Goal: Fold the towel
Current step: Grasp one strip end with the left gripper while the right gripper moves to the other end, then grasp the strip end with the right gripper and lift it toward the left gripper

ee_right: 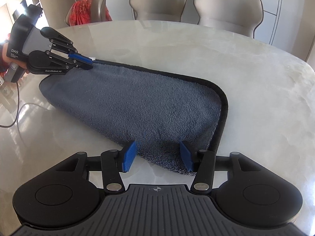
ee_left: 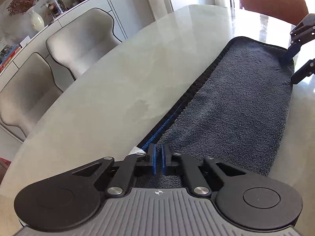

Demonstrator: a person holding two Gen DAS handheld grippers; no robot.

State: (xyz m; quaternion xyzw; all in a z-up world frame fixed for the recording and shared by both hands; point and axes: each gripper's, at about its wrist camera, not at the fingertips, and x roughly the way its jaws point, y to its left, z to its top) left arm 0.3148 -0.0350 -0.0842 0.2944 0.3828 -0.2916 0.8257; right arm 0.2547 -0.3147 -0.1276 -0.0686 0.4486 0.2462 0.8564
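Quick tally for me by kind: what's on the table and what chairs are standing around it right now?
Towel: 1, dark grey towel folded on the table
Grippers: 2, left gripper shut on the towel's corner, right gripper open over its near end
Beige chairs: 2
Chair draped in red cloth: 1
Orange chair: 1
Total: 7

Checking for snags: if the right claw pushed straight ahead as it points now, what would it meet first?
The gray towel: the open right claw already straddles its near end, so the fabric comes first. How high it hangs above the table is unclear.
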